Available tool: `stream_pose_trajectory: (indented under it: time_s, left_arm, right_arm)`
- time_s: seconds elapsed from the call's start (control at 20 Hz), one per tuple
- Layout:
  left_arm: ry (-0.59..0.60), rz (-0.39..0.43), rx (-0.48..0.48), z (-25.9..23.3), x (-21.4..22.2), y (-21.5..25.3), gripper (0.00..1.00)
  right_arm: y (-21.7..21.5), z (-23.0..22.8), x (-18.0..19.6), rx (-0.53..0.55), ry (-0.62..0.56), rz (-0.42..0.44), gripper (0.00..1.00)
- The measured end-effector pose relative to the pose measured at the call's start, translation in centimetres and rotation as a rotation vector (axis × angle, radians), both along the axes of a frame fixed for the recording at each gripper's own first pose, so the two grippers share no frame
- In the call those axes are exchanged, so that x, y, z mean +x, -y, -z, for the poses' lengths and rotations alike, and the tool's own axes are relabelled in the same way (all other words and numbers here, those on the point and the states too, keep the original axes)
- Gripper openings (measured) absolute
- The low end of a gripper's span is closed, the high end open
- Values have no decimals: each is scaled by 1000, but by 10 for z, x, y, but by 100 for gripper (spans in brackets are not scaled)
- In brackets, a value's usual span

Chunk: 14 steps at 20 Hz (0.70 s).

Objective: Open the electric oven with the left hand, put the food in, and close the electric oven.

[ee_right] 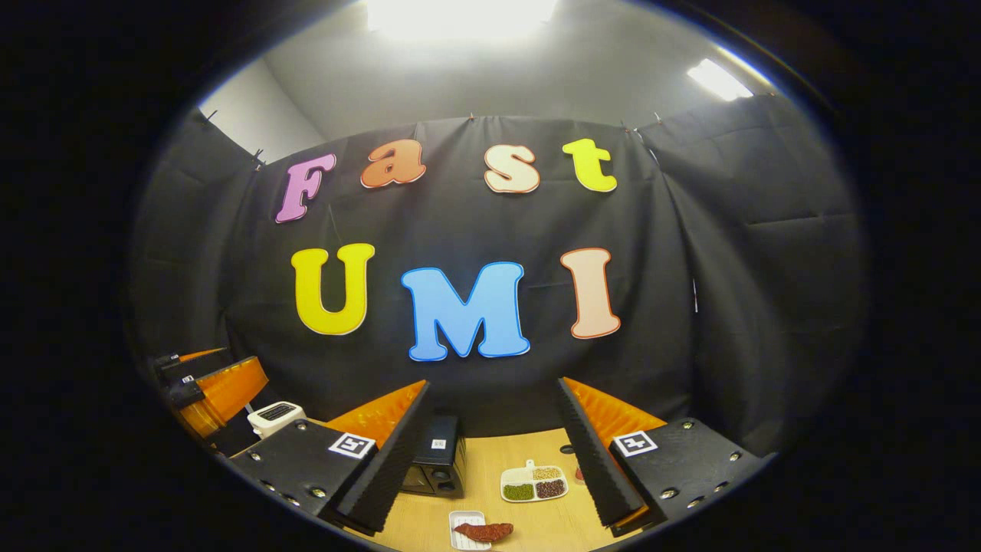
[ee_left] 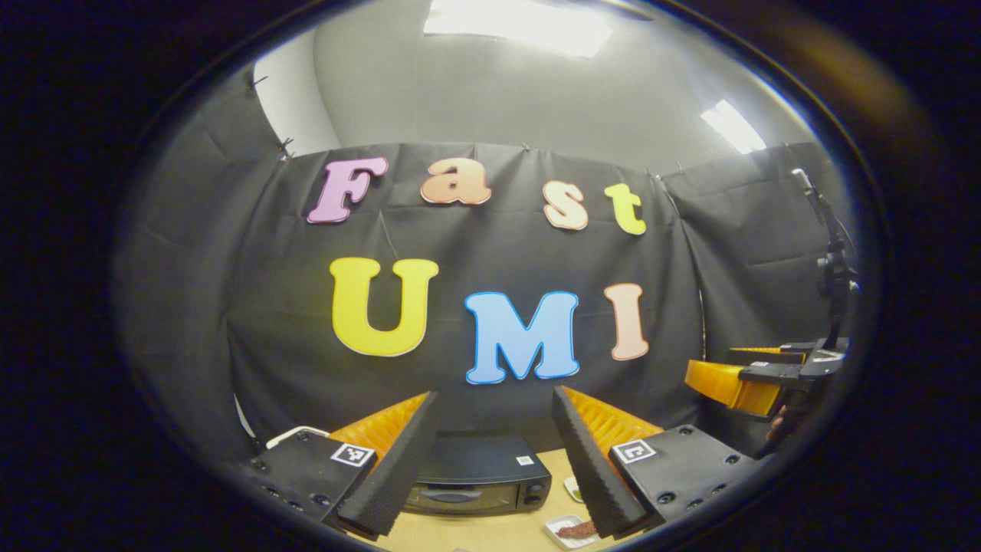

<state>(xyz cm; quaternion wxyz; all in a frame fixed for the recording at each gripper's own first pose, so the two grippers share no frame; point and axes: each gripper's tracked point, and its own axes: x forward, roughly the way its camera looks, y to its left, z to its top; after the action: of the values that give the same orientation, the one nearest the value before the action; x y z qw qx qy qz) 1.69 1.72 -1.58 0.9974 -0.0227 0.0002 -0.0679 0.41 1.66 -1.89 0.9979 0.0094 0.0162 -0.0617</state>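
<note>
A black electric oven [ee_left: 475,483] stands on the wooden table with its door closed, seen between the fingers of my left gripper [ee_left: 497,460], which is open and empty, held high and well short of it. In the right gripper view the oven [ee_right: 437,464] sits left of centre. A brown piece of food [ee_right: 483,530] lies on a small white tray [ee_right: 463,537] at the table's front; the food [ee_left: 576,529] also shows low in the left gripper view. My right gripper [ee_right: 497,452] is open, empty, raised above the table. The other gripper [ee_left: 755,379] hangs at the right edge.
A white divided dish [ee_right: 534,483] with green and brown fillings lies right of the oven. A white toaster-like appliance [ee_right: 274,416] stands at the far left. The left gripper [ee_right: 211,391] shows at the left edge. A stand with a clamp [ee_left: 831,268] rises at the right.
</note>
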Motion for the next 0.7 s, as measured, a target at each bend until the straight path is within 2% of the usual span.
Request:
stream_pose_trajectory:
  time_s: [0.15,0.25,0.55,0.65,0.7]
  left_arm:
    - [-15,25,0,14,12,-6,99]
    - [-42,30,-1,34,26,-7,95]
    - [-225,-15,11,131,74,-23,97]
    - [-278,-20,23,160,84,-27,95]
    - [-301,-23,22,173,90,-28,98]
  right_arm:
    - [-2,-1,6,-13,11,29,97]
    - [-1,0,10,-36,18,30,97]
    - [14,10,31,-71,-16,29,97]
    - [16,19,38,-68,-37,22,98]
    - [15,23,42,-66,-48,17,98]
